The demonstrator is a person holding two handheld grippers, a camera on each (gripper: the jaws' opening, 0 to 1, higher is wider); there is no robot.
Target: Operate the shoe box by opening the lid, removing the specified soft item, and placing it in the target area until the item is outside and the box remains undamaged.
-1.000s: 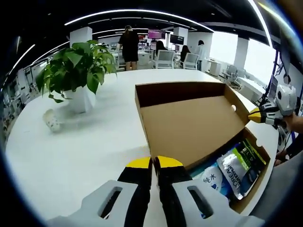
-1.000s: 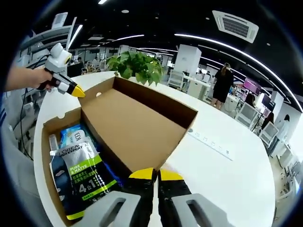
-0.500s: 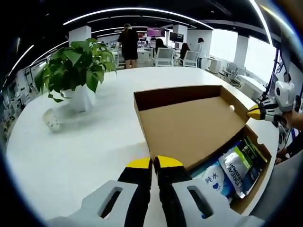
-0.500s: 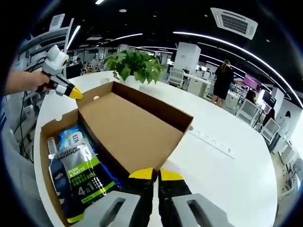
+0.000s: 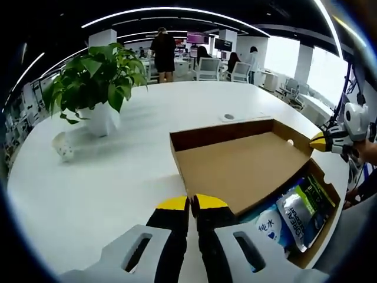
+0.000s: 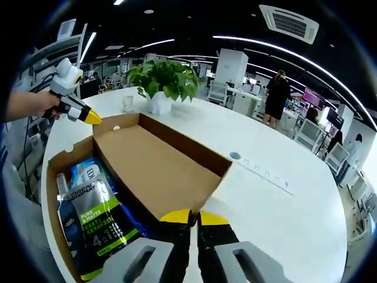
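Observation:
The brown shoe box (image 5: 327, 190) lies open on the white table, its lid (image 5: 247, 168) swung back and tilted low. My left gripper (image 5: 191, 203) is shut on the lid's near corner. My right gripper (image 6: 193, 217) is shut on the lid's rim too, and appears at the far corner (image 5: 318, 141) in the left gripper view. In the right gripper view the lid (image 6: 159, 171) slopes away, with the left gripper (image 6: 93, 119) at its far corner. Inside the box lie a green-and-black soft pouch (image 5: 300, 209) (image 6: 97, 215) and a blue-and-white pack (image 5: 268, 224) (image 6: 88, 171).
A potted plant (image 5: 94, 76) (image 6: 165, 79) stands on the white round table (image 5: 118, 177) beyond the box. A small white object (image 5: 62, 147) lies near it. A socket strip (image 6: 265, 174) and a round cable port (image 6: 234, 156) sit in the tabletop. People stand among desks behind.
The lid has swung down and back, now lying much flatter, with both grippers still on its rim. The cable port behind the lid has come into sight.

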